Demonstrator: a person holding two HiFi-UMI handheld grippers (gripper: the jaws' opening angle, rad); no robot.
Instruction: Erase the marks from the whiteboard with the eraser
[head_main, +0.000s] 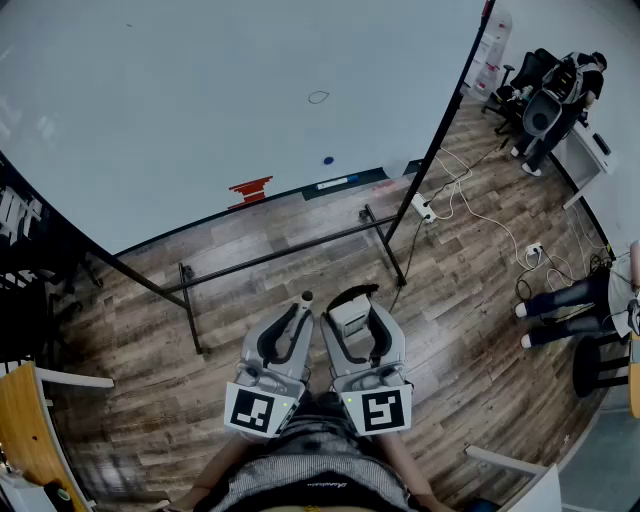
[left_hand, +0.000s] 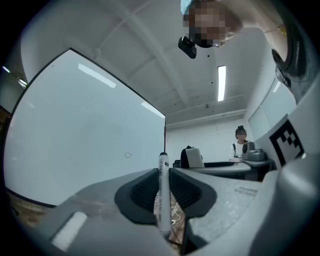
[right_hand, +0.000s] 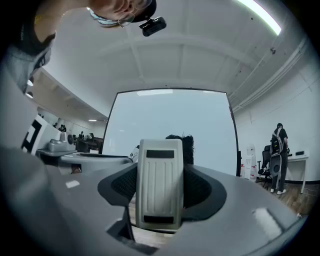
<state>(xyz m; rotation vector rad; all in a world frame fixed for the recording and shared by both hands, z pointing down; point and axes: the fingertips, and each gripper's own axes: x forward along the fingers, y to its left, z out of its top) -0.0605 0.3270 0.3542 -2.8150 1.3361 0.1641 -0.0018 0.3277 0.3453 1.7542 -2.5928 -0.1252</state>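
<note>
Progress report: nothing is getting wiped yet, as far as I can see. The person is standing back from the whiteboard (head_main: 180, 110) with both grippers hanging low over the wooden floor (head_main: 470, 300), well apart from the board.

The right gripper (head_main: 355, 318) is clamping the eraser (right_hand: 160, 182). Its jaws are pressing on both sides of the pale ribbed body, and it's sitting upright between them, so the tool is in hand and ready to go. The left gripper (head_main: 294, 322) is pinching a marker (left_hand: 163, 195), jaws nearly closed on the thin barrel, with the dark-capped end poking out past the tips.

On the board, a small drawn loop (head_main: 318, 97) is showing toward the upper right, and that looks like the main thing to wipe. A blue dot (head_main: 328, 159) is sitting lower down, and I can't tell if it's ink or a magnet. Same goes for the red patch (head_main: 250, 189) near the bottom edge, which could be scribble or something on the ledge.

So my read is that the grabbing part is done and all the actual erasing is waiting. The right arm is going to need a long reach up and forward, with the eraser's flat face meeting the board squarely.
</note>
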